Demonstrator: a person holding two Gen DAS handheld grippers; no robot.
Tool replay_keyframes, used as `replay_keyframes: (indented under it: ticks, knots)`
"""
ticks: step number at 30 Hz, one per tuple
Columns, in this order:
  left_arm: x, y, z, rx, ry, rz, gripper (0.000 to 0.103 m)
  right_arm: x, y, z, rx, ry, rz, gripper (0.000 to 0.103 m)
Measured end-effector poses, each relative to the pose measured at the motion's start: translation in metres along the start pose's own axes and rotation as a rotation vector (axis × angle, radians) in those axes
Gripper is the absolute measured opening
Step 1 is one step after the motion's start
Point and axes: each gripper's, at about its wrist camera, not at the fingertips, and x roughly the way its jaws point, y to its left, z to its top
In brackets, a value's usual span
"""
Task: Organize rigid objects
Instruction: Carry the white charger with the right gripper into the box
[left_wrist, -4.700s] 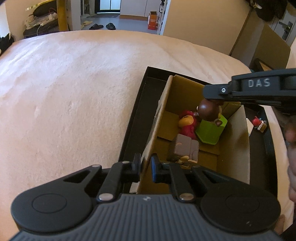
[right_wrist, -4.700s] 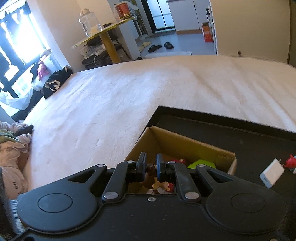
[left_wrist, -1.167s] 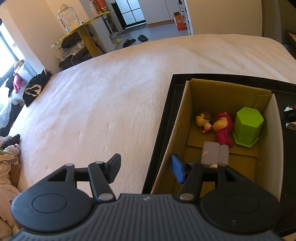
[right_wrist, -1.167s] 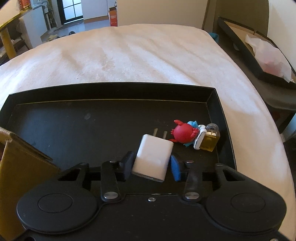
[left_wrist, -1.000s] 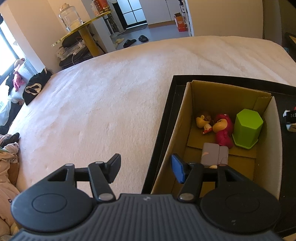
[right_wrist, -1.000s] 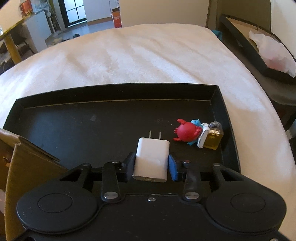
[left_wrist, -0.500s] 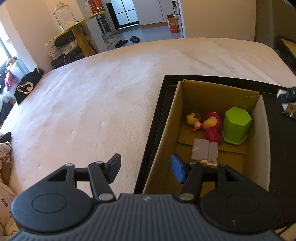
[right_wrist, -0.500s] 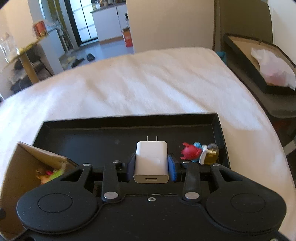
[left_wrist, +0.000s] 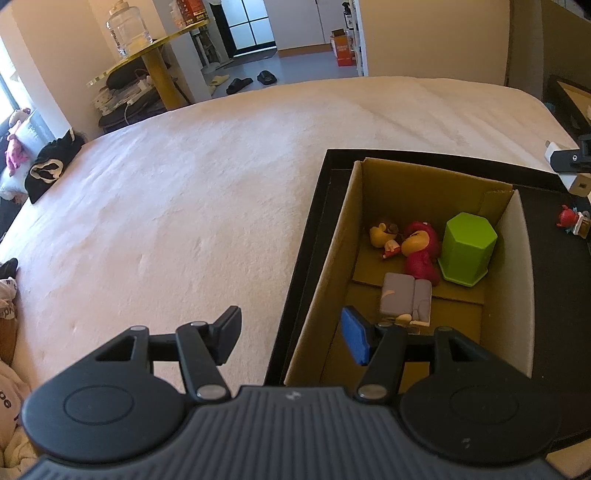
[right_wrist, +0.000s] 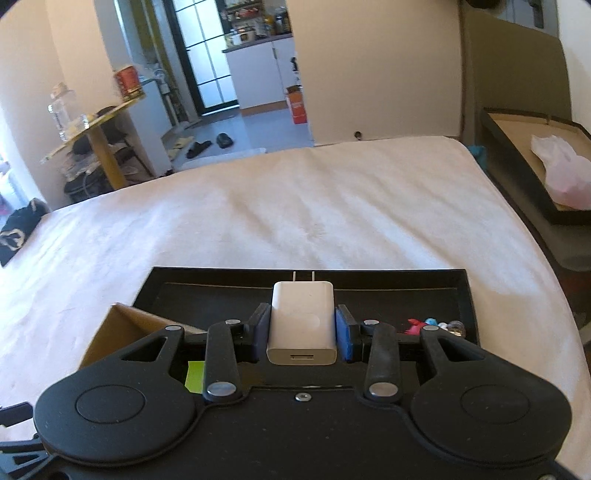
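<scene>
White USB charger (right_wrist: 303, 321) sits pinched between the blue pads of the right claw (right_wrist: 302, 328), prongs pointing away, held above the black tray (right_wrist: 221, 291). The left claw (left_wrist: 291, 338) is spread wide with nothing in it, hovering over the near left corner of the cardboard box (left_wrist: 328, 266), which stands inside the tray on the bed (left_wrist: 184, 192). In the box lie a grey block (left_wrist: 406, 300), a pink plush figure (left_wrist: 421, 251), a yellow toy (left_wrist: 380, 234) and a green hexagonal container (left_wrist: 467, 248). Farther right on the tray rests a small red crab toy (left_wrist: 567, 218).
</scene>
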Motion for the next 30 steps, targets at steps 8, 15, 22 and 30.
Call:
replay_keyframes:
  ticks: [8, 15, 22, 30]
  knots:
    - [0.001, 0.003, -0.003, -0.012, -0.005, -0.025, 0.058, -0.01, 0.015, 0.0, -0.029, 0.009, 0.062, 0.036]
    - [0.007, 0.01, -0.005, -0.04, 0.005, -0.07, 0.058, -0.016, 0.03, -0.001, -0.055, 0.026, 0.125, 0.036]
    - [0.01, 0.02, -0.007, -0.082, 0.005, -0.127, 0.056, -0.016, 0.052, -0.005, -0.12, 0.061, 0.161, 0.036]
    - [0.012, 0.027, -0.01, -0.103, -0.003, -0.198, 0.048, -0.018, 0.074, -0.013, -0.163, 0.126, 0.22, 0.036]
